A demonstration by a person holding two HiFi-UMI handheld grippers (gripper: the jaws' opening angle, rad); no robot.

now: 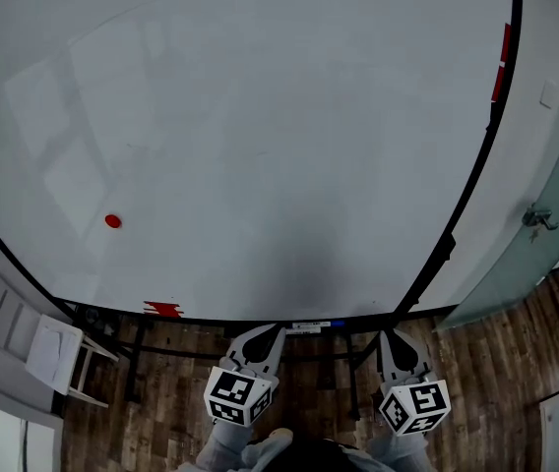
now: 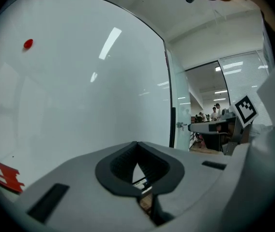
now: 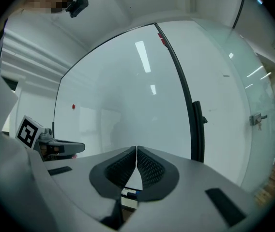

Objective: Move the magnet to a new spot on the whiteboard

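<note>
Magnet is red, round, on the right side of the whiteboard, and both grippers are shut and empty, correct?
Wrong side: the head view shows the magnet on the left side of the whiteboard. The rest holds: it is red and round, and the left gripper and right gripper are both shut and empty.

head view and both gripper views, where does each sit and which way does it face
Head view: on the person's head, looking steeply down at the whiteboard; left claw and right claw show below.
Left gripper view: on the left claw, facing the whiteboard over shut jaws.
Right gripper view: same from the right claw.
Shared: the red magnet.
</note>
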